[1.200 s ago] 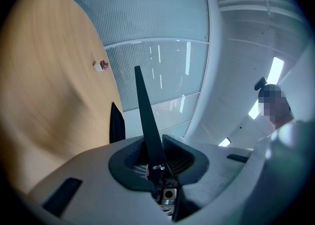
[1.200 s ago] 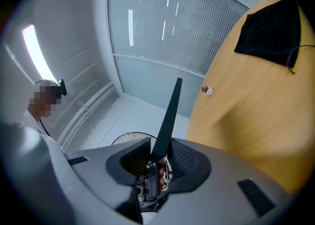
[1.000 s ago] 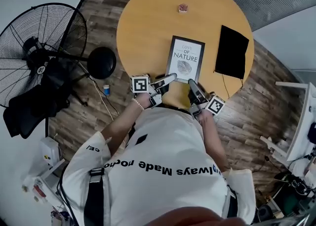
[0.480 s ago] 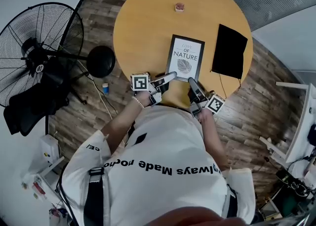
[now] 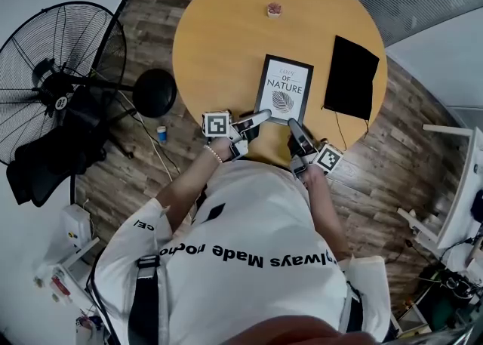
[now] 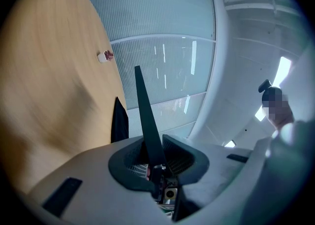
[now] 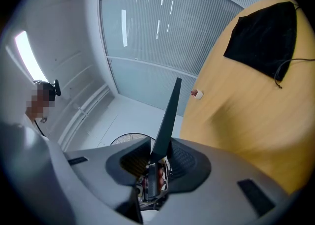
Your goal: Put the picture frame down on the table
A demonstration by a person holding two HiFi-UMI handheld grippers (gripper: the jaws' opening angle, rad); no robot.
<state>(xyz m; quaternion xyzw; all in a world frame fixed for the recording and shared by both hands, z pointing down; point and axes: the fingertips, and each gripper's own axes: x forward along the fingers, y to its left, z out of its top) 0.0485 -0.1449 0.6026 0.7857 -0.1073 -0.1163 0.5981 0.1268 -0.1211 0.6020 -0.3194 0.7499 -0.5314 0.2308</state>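
A black picture frame [image 5: 283, 88] with a white leaf print reading "NATURE" is over the near part of the round wooden table [image 5: 226, 34], face up. My left gripper [image 5: 256, 117] is shut on its near left corner. My right gripper [image 5: 293, 126] is shut on its near right corner. In the left gripper view the frame [image 6: 145, 115] shows edge-on as a thin dark blade between the jaws of the left gripper [image 6: 155, 157]. The right gripper view shows the same of the frame [image 7: 167, 120] and right gripper [image 7: 158, 157]. I cannot tell whether the frame touches the table.
A black cloth [image 5: 351, 78] lies on the table right of the frame, also seen as the black cloth [image 7: 266, 37]. A small pink object [image 5: 274, 10] sits near the far edge. A standing fan [image 5: 64, 72] is on the wooden floor at left.
Almost nothing: the view shifted slightly, and both grippers still hold the frame at the same spot over the table.
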